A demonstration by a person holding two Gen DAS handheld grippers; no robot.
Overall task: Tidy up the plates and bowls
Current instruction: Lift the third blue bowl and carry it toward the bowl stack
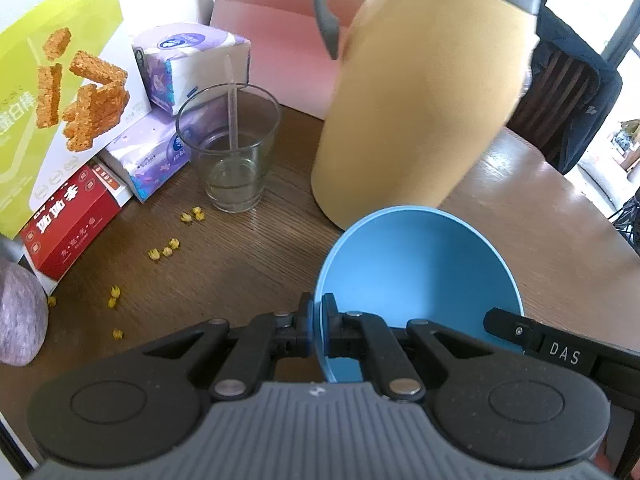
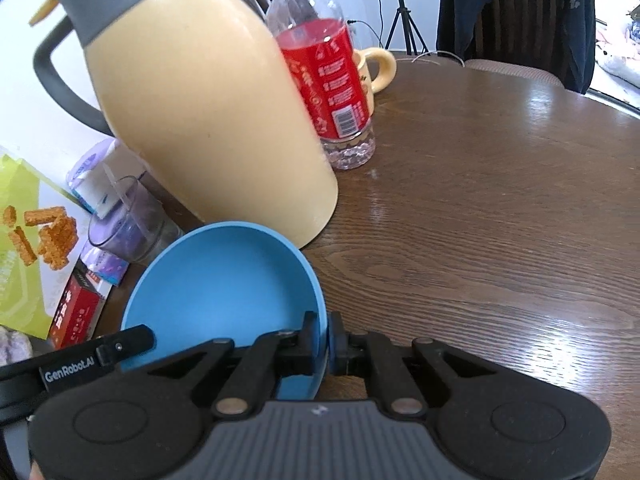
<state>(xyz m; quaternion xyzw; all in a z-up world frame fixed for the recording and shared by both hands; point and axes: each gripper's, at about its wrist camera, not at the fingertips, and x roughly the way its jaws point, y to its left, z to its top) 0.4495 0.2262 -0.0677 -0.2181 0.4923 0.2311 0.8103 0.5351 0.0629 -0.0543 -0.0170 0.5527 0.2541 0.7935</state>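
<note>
A blue bowl (image 1: 420,272) hangs tilted just above the wooden table, held from both sides. My left gripper (image 1: 319,308) is shut on the bowl's left rim, one pad inside and one outside. In the right wrist view the same blue bowl (image 2: 224,280) shows its empty inside, and my right gripper (image 2: 323,330) is shut on its right rim. Each view also catches the other gripper's black finger tip at the bowl's far edge. No plates are in view.
A tall yellow thermos jug (image 1: 424,96) stands right behind the bowl. A glass with a stirrer (image 1: 230,148), tissue packs (image 1: 188,64), snack boxes (image 1: 56,92) and scattered yellow bits (image 1: 164,250) lie to the left. A red-labelled bottle (image 2: 324,76) and a mug (image 2: 374,68) stand behind; wooden table (image 2: 500,208) spreads right.
</note>
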